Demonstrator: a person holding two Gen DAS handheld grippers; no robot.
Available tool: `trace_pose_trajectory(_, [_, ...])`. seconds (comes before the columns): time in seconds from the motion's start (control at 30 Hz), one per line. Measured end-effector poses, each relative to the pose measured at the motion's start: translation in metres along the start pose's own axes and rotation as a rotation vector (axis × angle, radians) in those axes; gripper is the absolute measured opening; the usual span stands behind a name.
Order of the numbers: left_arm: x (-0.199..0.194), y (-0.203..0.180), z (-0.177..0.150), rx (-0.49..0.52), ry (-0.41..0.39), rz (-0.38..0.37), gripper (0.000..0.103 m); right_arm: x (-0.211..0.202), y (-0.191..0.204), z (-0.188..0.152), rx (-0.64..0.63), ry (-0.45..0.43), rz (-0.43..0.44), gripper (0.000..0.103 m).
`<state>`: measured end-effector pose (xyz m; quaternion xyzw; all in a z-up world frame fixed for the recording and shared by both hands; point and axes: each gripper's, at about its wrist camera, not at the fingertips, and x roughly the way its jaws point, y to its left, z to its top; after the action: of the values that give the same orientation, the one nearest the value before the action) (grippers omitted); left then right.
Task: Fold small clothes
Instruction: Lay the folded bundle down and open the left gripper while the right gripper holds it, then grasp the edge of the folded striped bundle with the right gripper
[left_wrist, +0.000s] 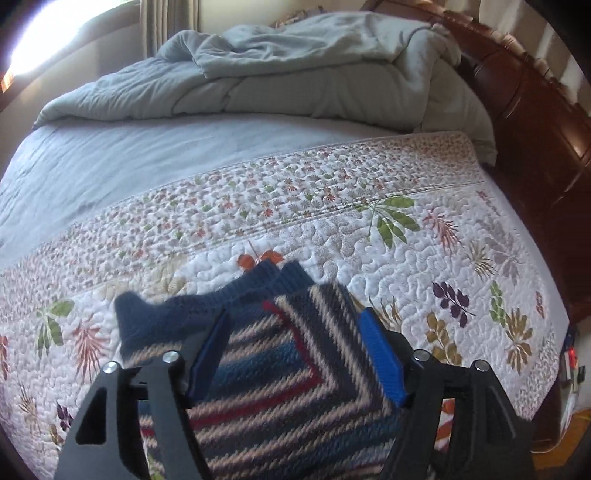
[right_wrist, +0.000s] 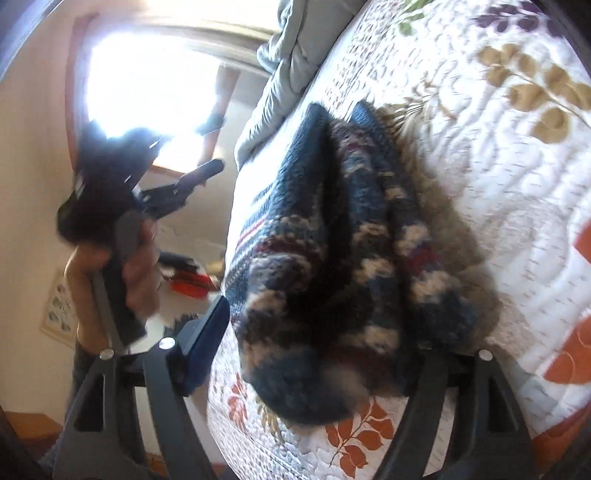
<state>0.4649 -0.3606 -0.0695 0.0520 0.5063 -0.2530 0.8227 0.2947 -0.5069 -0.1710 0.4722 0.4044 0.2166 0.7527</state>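
Left wrist view: the left gripper (left_wrist: 295, 350) is seen with its blue pads (left_wrist: 380, 354) set wide apart. A striped knit sweater (left_wrist: 280, 373) fills the gap between them and lies on the floral quilt (left_wrist: 369, 229). No pad is seen pressing the knit; the fingers are spread, nothing is clamped. The sweater's navy ribbed edge (left_wrist: 177, 314) points away from the camera, partly folded over itself. Stripes of tan, navy, blue and red are shown meeting in a diagonal corner pattern. Past the quilt a pale blue sheet (left_wrist: 147, 155) is seen, then a rumpled grey comforter (left_wrist: 295, 66). A dark wood headboard (left_wrist: 524, 110) runs along the right. A bright window (left_wrist: 44, 37) is at upper left.

Right wrist view: the view is rolled and blurred. The right gripper (right_wrist: 306, 354) is held with fingers apart; only the left pad (right_wrist: 207, 347) is clearly seen, the other is hidden behind the knit. The sweater (right_wrist: 332, 240) is bunched in folds on the quilt (right_wrist: 498, 166), just ahead of and between the fingers, near the bed's edge. Whether it is touched by a pad cannot be told. At left, off the bed, the left gripper (right_wrist: 199, 177) is seen held in a hand (right_wrist: 122, 266), against the bright window (right_wrist: 159, 81). Its fingers are too blurred here to judge.
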Motion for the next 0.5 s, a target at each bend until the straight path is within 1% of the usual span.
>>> trace_pose_trajectory(0.07, [-0.011,0.011,-0.019,-0.013,0.002,-0.030,0.075,0.002,0.003,0.003,-0.006,0.008,-0.005,0.076])
trace_pose_trajectory(0.13, [-0.022,0.018,-0.037,0.002,0.004,-0.037,0.075,0.004,0.009,0.004,-0.026,0.013,-0.029,0.066])
trace_pose_trajectory(0.17, [-0.029,0.022,-0.047,0.015,-0.017,-0.029,0.075,0.005,0.011,0.005,-0.036,0.013,-0.046,0.055])
trace_pose_trajectory(0.2, [-0.037,0.026,-0.060,0.030,-0.041,-0.016,0.075,0.005,0.012,0.006,-0.037,0.012,-0.061,0.047])
trace_pose_trajectory(0.23, [-0.039,0.030,-0.069,0.035,-0.048,-0.014,0.076,0.006,0.013,0.007,-0.032,0.008,-0.073,0.042])
trace_pose_trajectory(0.27, [-0.040,0.034,-0.079,0.031,-0.047,-0.018,0.076,0.006,0.013,0.010,-0.033,-0.003,-0.081,0.032])
trace_pose_trajectory(0.3, [-0.039,0.038,-0.092,0.022,-0.032,-0.030,0.076,0.005,0.012,0.013,-0.039,-0.013,-0.087,0.019])
trace_pose_trajectory(0.4, [-0.036,0.047,-0.119,0.001,-0.008,-0.068,0.076,-0.009,0.024,0.018,-0.084,-0.057,-0.111,0.014])
trace_pose_trajectory(0.47, [-0.035,0.051,-0.136,0.000,-0.014,-0.091,0.076,-0.020,0.021,0.021,-0.075,-0.083,-0.098,0.013])
trace_pose_trajectory(0.5, [-0.036,0.052,-0.142,-0.002,-0.028,-0.115,0.076,-0.024,0.017,0.021,-0.057,-0.092,-0.088,0.013])
